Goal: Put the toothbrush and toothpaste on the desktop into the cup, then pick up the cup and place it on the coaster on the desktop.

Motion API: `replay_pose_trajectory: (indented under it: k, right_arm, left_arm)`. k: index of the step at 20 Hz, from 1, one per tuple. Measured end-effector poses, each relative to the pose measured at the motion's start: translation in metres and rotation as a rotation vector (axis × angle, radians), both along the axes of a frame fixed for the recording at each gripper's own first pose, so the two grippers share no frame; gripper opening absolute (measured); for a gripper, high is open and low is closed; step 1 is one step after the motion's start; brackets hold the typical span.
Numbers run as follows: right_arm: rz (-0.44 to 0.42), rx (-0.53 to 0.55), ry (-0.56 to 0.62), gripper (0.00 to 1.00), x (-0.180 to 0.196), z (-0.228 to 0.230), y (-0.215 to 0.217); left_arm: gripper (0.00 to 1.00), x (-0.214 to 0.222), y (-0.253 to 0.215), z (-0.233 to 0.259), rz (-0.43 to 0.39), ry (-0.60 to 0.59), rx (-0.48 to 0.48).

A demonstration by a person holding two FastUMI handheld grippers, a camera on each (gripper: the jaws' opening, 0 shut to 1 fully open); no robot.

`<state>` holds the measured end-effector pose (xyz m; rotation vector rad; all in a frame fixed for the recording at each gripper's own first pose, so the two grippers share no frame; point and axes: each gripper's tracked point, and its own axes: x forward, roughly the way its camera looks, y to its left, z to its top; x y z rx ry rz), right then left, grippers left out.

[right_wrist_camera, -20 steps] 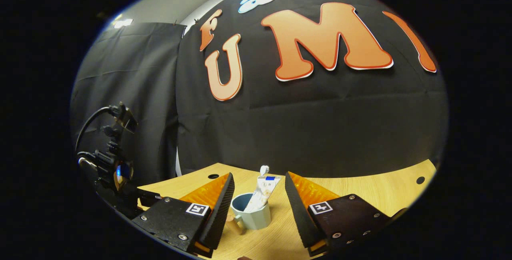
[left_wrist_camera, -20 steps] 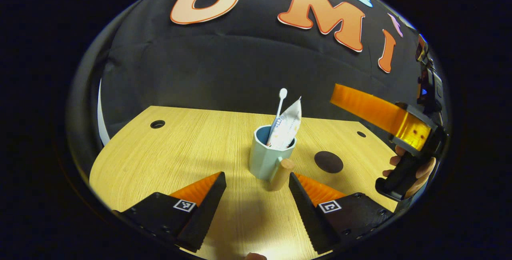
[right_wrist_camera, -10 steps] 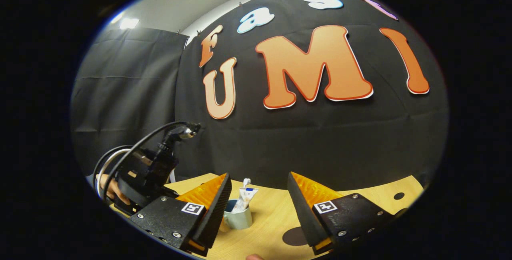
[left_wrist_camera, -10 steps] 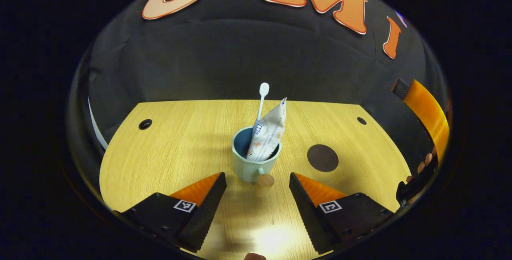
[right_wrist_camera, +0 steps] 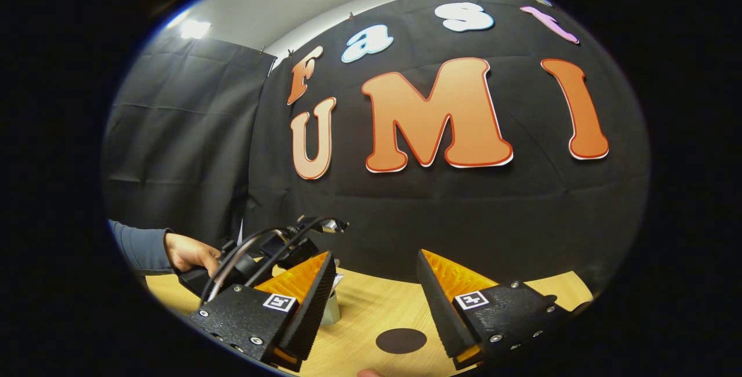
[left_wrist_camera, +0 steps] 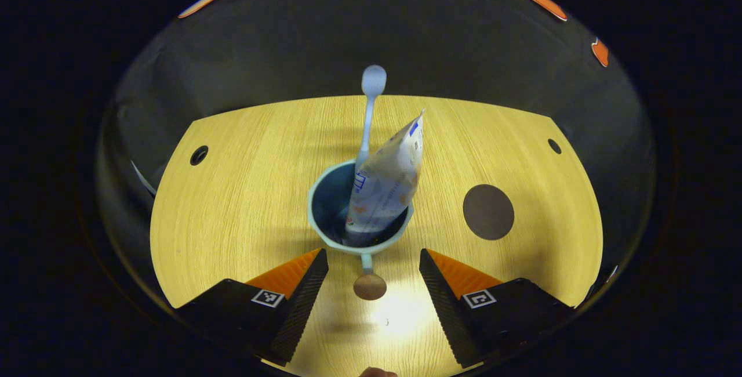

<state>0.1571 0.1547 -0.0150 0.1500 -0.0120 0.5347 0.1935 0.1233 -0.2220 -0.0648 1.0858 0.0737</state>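
Desktop (left_wrist_camera: 243, 191) carries the cup (left_wrist_camera: 324, 203) at frame centre with toothbrush (left_wrist_camera: 371, 84) and toothpaste (left_wrist_camera: 385, 182) upright inside, its handle (left_wrist_camera: 370, 285) pointing straight down between my left gripper's (left_wrist_camera: 374, 261) spread, empty fingers; coaster (left_wrist_camera: 488, 211) lies centre right; right gripper (right_wrist_camera: 374, 275) hangs open farther off.

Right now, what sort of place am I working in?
Most likely a staged recording booth, not a real bathroom: black cloth wall behind a bare wooden desktop with cable holes, holding just a cup with toothbrush and toothpaste, plus a dark round coaster.
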Motion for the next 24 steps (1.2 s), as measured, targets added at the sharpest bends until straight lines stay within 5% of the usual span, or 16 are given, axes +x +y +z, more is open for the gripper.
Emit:
replay_pose_trajectory:
  k: [2, 7, 11, 12, 14, 24]
  right_arm:
    - [0.006, 0.007, -0.015, 0.84, -0.004, 0.008, -0.001]
    - [0.029, 0.023, -0.074, 0.84, -0.014, 0.028, -0.001]
    - [0.054, 0.033, -0.104, 0.84, -0.021, 0.037, 0.006]
    - [0.06, 0.03, -0.108, 0.84, -0.022, 0.037, 0.01]
    - [0.073, 0.024, -0.117, 0.84, -0.027, 0.039, 0.012]
    - [0.052, 0.064, -0.128, 0.84, -0.021, 0.046, -0.004]
  left_arm:
    - [0.98, 0.001, 0.0, 0.0, 0.0, 0.053, 0.01]
    - [0.87, 0.005, 0.011, -0.01, 0.054, 0.124, 0.035]
    - [0.67, 0.009, 0.017, -0.011, 0.118, 0.145, 0.024]
    - [0.46, 0.012, 0.019, -0.011, 0.137, 0.148, 0.026]
    - [0.32, 0.022, 0.021, -0.01, 0.15, 0.144, 0.017]
    - [0.27, 0.005, 0.027, 0.015, 0.16, 0.068, -0.002]
